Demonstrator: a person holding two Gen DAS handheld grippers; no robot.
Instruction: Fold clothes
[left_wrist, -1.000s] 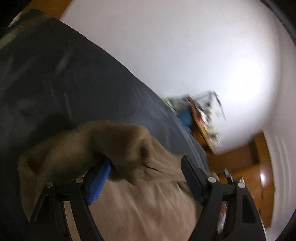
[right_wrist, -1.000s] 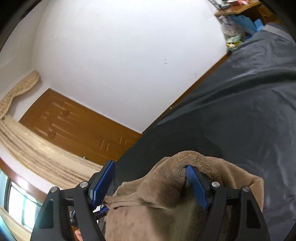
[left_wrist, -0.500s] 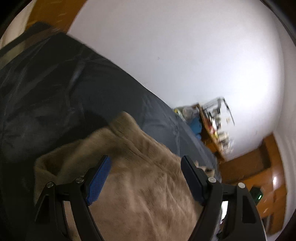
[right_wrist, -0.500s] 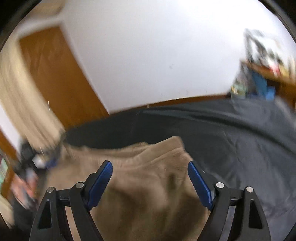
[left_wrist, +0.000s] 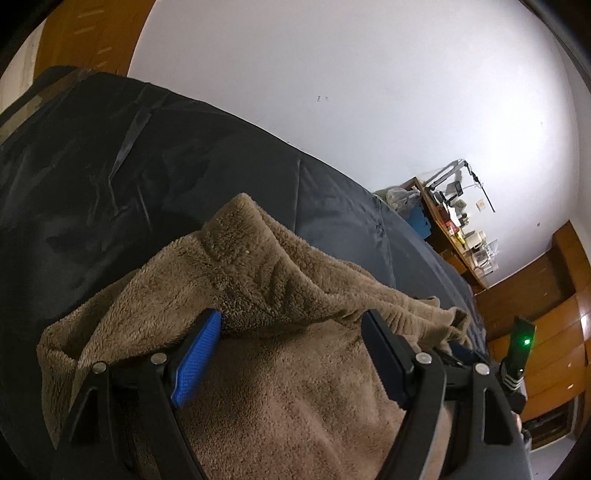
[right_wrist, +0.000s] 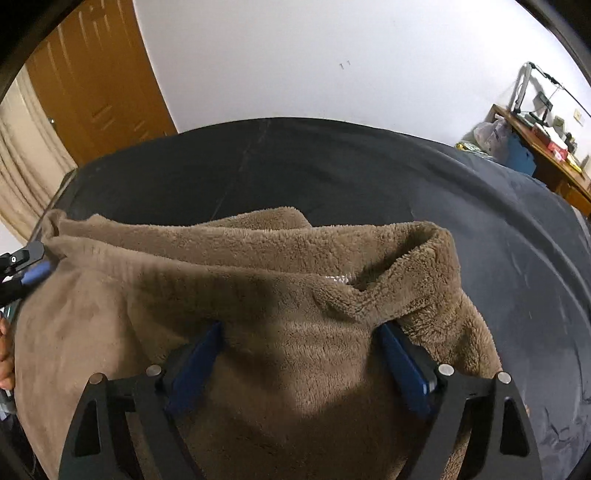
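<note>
White wall fills the background of both views, with a wooden door at the left and a pale curtain beside it, cut off by the lens rim. Below the wall a dark bedspread covers the wide flat surface, and a brown fleece garment lies on it, bunched in thick folds so that its shape cannot be made out.

At the left edge of the right wrist view, part of the left gripper's finger shows against the garment's corner, and a sliver of a hand is cut off by the frame. In its own view the left gripper has its fingers spread wide; the blue pad of one tucks under a fold of fleece while the other stands over the cloth, and nothing is clamped between them.

The right gripper likewise has its fingers apart, with fleece draped over and between them; their tips are partly buried under a rolled hem, so whether the pads press the cloth cannot be told. A hollow in the cloth opens up just beyond the right finger.

At far right a cluttered wooden desk stands against the wall, its items too small to identify, with a blue object beside it. In the left wrist view a dark device with a green light rises at the right edge, partly hidden.
</note>
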